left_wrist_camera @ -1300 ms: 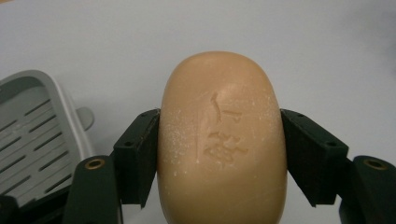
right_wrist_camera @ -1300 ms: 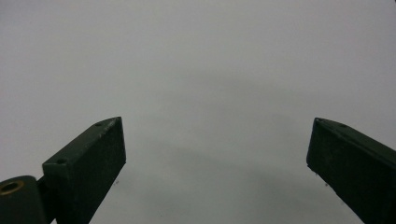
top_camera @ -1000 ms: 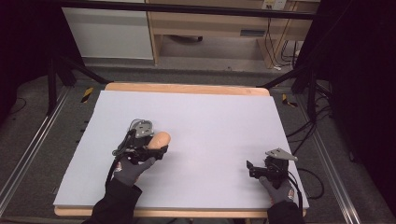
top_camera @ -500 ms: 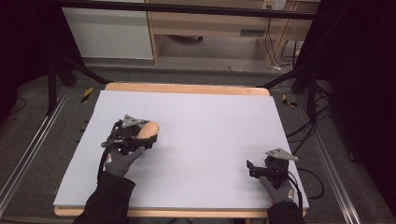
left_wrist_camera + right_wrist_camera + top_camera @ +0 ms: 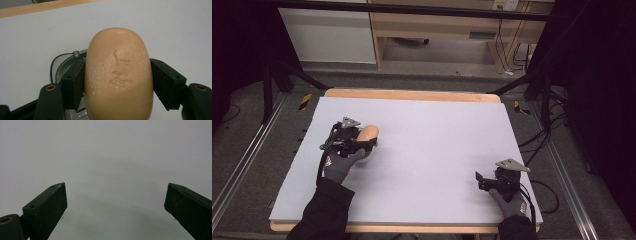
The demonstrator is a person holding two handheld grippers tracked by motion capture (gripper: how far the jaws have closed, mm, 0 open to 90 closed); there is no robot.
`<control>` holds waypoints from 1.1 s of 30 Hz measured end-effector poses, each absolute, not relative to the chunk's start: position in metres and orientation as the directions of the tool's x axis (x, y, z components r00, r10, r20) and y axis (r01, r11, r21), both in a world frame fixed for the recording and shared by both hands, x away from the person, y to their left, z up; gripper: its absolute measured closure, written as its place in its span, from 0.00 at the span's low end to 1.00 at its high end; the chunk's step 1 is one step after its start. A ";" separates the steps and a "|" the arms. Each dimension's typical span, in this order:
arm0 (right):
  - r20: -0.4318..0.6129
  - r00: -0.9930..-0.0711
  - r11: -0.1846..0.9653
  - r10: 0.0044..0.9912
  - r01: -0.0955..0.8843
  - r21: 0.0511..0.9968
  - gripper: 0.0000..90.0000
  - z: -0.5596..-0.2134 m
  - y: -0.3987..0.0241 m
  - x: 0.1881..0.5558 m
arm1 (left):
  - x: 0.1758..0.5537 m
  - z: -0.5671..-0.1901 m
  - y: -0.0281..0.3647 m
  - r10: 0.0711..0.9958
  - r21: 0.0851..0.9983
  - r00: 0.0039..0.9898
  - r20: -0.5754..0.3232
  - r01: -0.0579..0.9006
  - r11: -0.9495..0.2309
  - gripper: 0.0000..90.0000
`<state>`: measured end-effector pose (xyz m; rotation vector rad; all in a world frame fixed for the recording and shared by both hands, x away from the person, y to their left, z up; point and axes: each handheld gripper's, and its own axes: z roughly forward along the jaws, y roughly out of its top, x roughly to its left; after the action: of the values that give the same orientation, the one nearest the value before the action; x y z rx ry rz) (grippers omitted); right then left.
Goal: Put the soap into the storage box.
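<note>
A tan oval bar of soap (image 5: pixel 118 72) with a stamped mark sits between the jaws of my left gripper (image 5: pixel 117 82), which is shut on it. In the high view the left gripper (image 5: pixel 366 141) holds the soap (image 5: pixel 369 132) over the left middle of the white table top (image 5: pixel 437 125). A grey round metal part (image 5: pixel 61 66) shows just below and behind the soap; I cannot tell what it is. My right gripper (image 5: pixel 480 181) rests low near the front right of the table, and its jaws stand wide open over bare white surface (image 5: pixel 115 195).
The table has a wooden rim (image 5: pixel 412 94) at the far side. A wooden shelf unit (image 5: pixel 437 30) and cables (image 5: pixel 537 145) lie beyond and to the right of the table. Metal rails (image 5: pixel 242 160) run along both sides.
My left gripper has carried the soap a little farther from me and to the left. The right gripper has stayed still.
</note>
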<state>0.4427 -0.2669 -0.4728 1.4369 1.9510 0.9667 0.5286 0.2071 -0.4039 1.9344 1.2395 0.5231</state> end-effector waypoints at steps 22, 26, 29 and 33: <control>0.006 -0.297 0.178 0.955 0.587 0.790 0.05 -0.474 -0.265 0.444 | 0.539 -0.425 0.220 0.915 0.742 0.399 -0.064 0.632 -0.224 0.35; 0.004 -0.297 0.179 0.955 0.587 0.790 0.05 -0.474 -0.265 0.444 | 0.538 -0.428 0.221 0.916 0.741 0.395 -0.062 0.633 -0.223 0.35; 0.005 -0.298 0.179 0.955 0.587 0.789 0.05 -0.474 -0.265 0.444 | 0.537 -0.429 0.222 0.917 0.738 0.394 -0.057 0.636 -0.227 0.35; -0.009 -0.298 0.190 0.955 0.586 0.787 0.05 -0.474 -0.266 0.444 | 0.537 -0.431 0.222 0.918 0.738 0.394 -0.056 0.636 -0.228 0.35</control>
<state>0.4439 -0.2657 -0.4740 1.4363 1.9618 0.9477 0.5365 0.2218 -0.4307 1.9607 1.3273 0.5199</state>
